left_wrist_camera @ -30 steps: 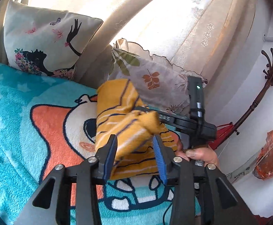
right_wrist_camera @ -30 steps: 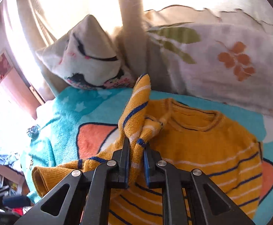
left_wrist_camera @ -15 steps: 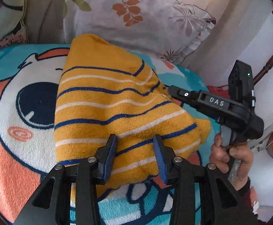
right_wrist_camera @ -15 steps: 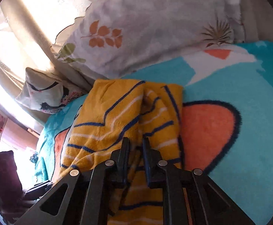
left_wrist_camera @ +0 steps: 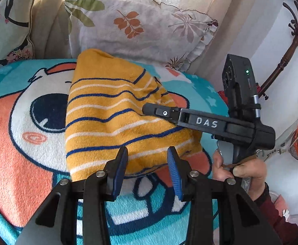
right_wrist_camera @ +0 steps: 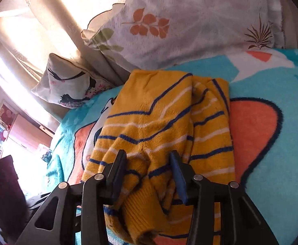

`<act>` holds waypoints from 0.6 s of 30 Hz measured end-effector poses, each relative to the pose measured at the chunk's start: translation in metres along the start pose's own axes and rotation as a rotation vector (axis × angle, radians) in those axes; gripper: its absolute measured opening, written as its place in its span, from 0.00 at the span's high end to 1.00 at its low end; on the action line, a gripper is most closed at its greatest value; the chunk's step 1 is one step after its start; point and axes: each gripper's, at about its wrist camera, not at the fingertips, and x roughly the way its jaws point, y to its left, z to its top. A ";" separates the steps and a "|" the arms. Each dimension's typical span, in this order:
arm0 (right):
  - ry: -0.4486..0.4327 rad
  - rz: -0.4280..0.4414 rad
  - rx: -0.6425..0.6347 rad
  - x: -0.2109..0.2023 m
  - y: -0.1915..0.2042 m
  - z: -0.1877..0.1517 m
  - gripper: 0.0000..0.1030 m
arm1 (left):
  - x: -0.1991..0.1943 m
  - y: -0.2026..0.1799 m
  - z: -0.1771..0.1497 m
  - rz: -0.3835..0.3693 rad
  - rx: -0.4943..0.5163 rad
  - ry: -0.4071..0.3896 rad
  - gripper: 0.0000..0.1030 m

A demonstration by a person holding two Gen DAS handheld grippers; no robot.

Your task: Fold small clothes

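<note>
Both claws, left (left_wrist_camera: 147,169) and right (right_wrist_camera: 149,173), gape over the fuzzy striped knit sweater (left_wrist_camera: 116,110).

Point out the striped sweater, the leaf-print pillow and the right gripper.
striped sweater (left_wrist_camera: 112,110), left wrist view, middle of the folded yellow body.
leaf-print pillow (left_wrist_camera: 140,28), left wrist view, face near the orange leaf sprig.
right gripper (right_wrist_camera: 149,169), right wrist view, midway between its open fingertips.
</note>
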 end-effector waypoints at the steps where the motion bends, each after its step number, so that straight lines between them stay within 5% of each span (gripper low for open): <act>1: 0.010 -0.006 -0.031 0.003 0.004 -0.003 0.79 | -0.002 0.003 -0.001 0.006 -0.006 -0.001 0.64; 10: -0.164 -0.079 -0.006 -0.060 -0.024 -0.008 0.84 | 0.008 0.005 0.022 -0.035 -0.021 -0.048 0.60; 12: -0.121 -0.107 0.039 -0.051 -0.042 -0.013 0.78 | 0.028 -0.001 0.023 -0.029 0.007 -0.019 0.58; 14: -0.129 -0.077 0.080 -0.055 -0.054 -0.020 0.61 | 0.045 -0.002 0.021 -0.010 0.005 0.023 0.58; 18: -0.262 -0.023 0.112 -0.103 -0.063 -0.037 0.67 | 0.047 -0.002 0.020 -0.007 0.003 0.014 0.56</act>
